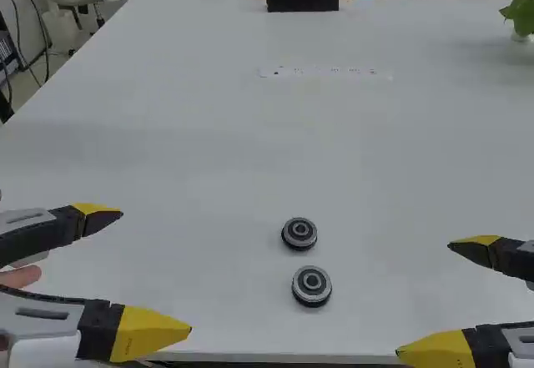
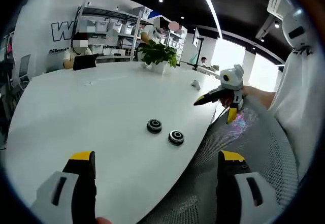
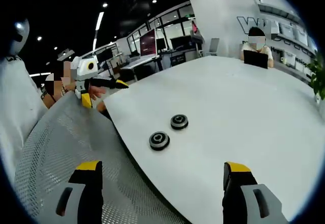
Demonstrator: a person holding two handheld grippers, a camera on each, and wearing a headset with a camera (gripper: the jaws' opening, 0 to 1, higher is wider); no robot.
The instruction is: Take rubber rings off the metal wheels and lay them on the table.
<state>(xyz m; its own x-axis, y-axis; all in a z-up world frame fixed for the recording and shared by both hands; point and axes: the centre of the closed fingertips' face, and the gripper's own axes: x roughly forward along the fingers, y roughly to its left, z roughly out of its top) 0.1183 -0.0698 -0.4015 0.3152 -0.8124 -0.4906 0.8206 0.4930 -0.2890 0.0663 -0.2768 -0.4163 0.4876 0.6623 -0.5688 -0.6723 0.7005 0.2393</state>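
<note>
Left claw (image 1: pixel 155 272) in head view sat at the lower left, jaws spread wide, nothing held. Right claw (image 1: pixel 423 299) at the lower right, same: wide open, empty. Between them on the white tabletop (image 1: pixel 250 134) lay two metal wheels, flat, axle up: far wheel (image 1: pixel 299 234) and near wheel (image 1: pixel 311 286), just beside each other, not touching, lined up roughly away from the person. Dark rubber rings (image 1: pixel 284 234) looked to be on both, none laid out yet. Wheels were round, so no long axis to match; the pair sat ahead of and inward from both claws, and the right claw looked slightly nearer the near wheel, so it seemed the likelier first reach. Both claws well apart from the wheels

Left gripper view: left claw (image 2: pixel 156 158) jaws fully apart, empty, tabletop (image 2: pixel 76 107) ahead. Far wheel (image 2: pixel 154 126) and near wheel (image 2: pixel 176 137) lay straight ahead between the jaw lines, near wheel closer to the table edge. Right claw (image 2: pixel 213 111) showed beyond the edge, open, holding nothing

Right gripper view: right claw (image 3: pixel 162 166) wide open, empty. Near wheel (image 3: pixel 159 140) and far wheel (image 3: pixel 179 122) lay dead ahead on the tabletop (image 3: pixel 244 107), near wheel by the edge. Left claw (image 3: pixel 106 95) showed across, off the edge, open

Count: two wheels, two claws, rings too small to count for certain
</note>
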